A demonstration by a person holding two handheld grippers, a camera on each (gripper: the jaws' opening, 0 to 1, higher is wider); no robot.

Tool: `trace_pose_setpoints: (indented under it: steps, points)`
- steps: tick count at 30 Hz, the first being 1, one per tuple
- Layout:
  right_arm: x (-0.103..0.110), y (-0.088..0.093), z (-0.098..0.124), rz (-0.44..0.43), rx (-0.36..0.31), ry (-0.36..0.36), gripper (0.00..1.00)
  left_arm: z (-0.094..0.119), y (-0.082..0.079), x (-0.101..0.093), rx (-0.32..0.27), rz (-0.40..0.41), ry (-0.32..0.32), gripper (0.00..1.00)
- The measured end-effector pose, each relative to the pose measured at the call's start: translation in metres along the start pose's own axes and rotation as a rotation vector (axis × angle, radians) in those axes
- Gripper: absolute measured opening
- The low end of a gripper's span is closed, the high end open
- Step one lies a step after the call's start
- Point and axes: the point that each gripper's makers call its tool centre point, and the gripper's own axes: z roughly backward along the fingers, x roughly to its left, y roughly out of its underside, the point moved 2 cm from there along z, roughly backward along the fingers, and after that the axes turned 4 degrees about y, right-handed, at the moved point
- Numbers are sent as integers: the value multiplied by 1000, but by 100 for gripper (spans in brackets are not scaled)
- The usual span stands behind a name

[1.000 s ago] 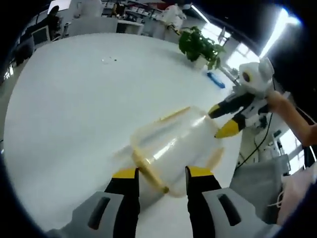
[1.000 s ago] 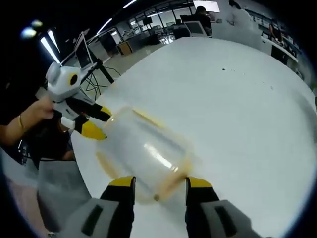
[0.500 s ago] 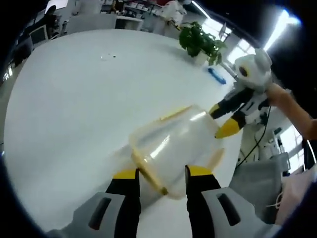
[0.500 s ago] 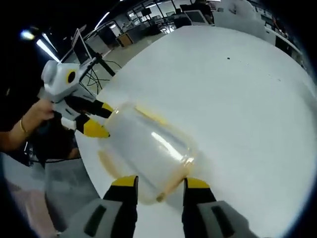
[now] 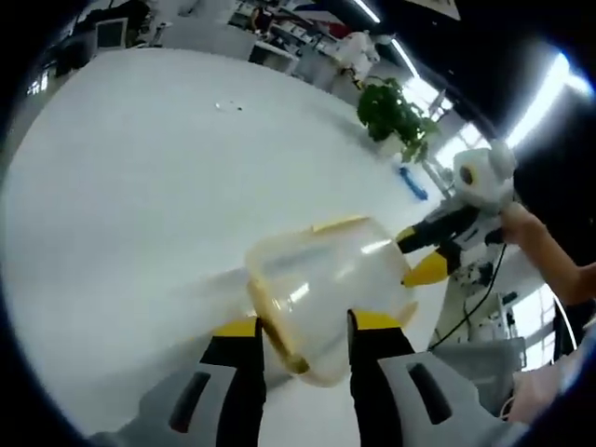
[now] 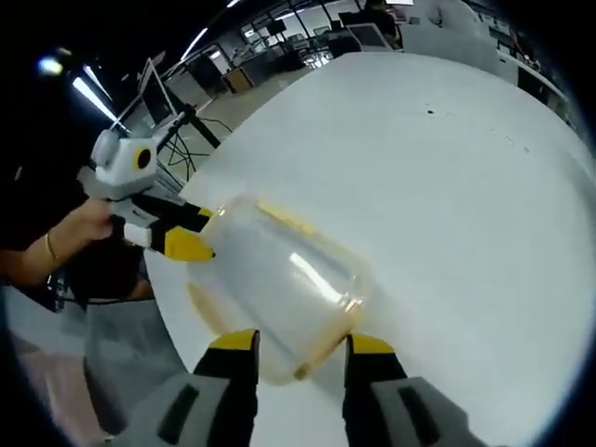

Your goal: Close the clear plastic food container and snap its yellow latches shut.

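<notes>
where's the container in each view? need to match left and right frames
Left gripper view: container low centre, its near end between that view's own tongs; the other tongs at its far right end.
Right gripper view: container low centre-left, near end between own tongs; the other tongs at its upper left end.
Shared landmark: white table under it.

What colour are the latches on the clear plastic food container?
Yellow; the clear plastic food container's latches show best in the left gripper view.
</notes>
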Motion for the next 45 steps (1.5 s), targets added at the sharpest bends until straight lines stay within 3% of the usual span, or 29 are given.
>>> trace_pose_setpoints:
  steps: [6,11,17,21,24,25,28,33,37,42,45]
  points:
    - [0,0,1,1,-29,1,33,2,2,1,-38,12,-16,32]
    - [1,-3,0,13,-8,10,34,3,3,1,-58,20,-21,33]
    - [2,-6,2,108,-9,60,35,5,5,0,-73,31,-27,34]
    - [2,-7,3,128,-2,76,37,6,5,0,-79,40,-31,35]
    - [-1,-10,5,162,-6,113,38,10,3,4,-56,-137,-120,50]
    - [-3,-12,5,162,-14,134,38,10,3,3,-39,-144,-120,53]
    - [-2,-16,8,184,-46,147,38,11,1,1,-24,-136,-110,53]
    - [8,-32,15,274,-126,148,37,19,-17,2,-31,-340,-193,49]
    - [20,-40,12,277,-157,104,36,15,-22,-15,-35,-432,-160,48]
    - [35,-47,3,312,-159,72,35,5,-18,-31,5,-548,-138,45]
    - [41,-49,-2,313,-155,54,34,-1,-14,-34,17,-549,-125,44]
